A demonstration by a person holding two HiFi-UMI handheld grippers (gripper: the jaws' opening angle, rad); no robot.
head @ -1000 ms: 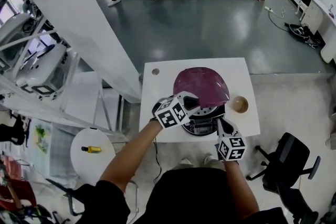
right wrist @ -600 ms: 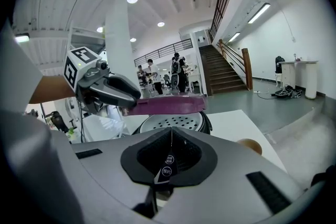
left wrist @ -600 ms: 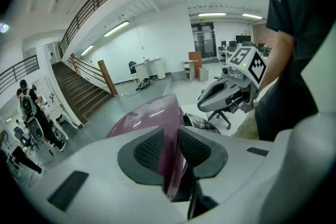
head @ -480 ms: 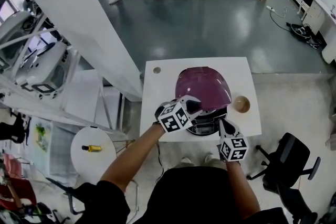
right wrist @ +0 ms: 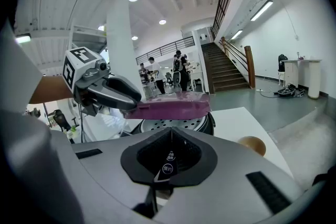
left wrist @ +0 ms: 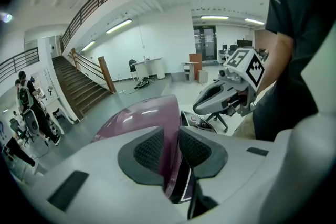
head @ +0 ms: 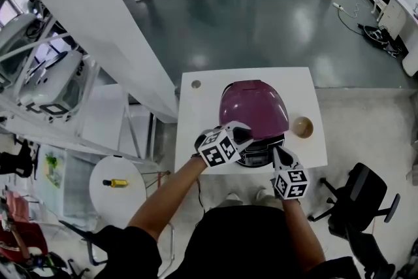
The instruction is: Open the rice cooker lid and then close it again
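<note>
The rice cooker (head: 260, 152) stands on a white table (head: 202, 115), its purple lid (head: 253, 108) partly raised. My left gripper (head: 243, 134) is shut on the lid's front edge; in the left gripper view the pads (left wrist: 149, 148) sit on either side of the purple lid (left wrist: 142, 123). My right gripper (head: 277, 152) is shut with nothing in it, its tip just in front of the control panel (right wrist: 168, 162). From the right gripper view the lid (right wrist: 173, 108) hangs tilted over the perforated inner plate (right wrist: 173, 124), with the left gripper (right wrist: 107, 91) clamped on it.
A small wooden bowl (head: 302, 127) sits on the table right of the cooker. A round side table (head: 104, 196) with a yellow object (head: 117, 183) is at the left, an office chair (head: 359, 196) at the right. A white slanted beam (head: 98, 23) crosses the left.
The lid has come down a little toward the cooker body, and my left gripper has sunk with it. The right gripper has stayed at the front panel.
</note>
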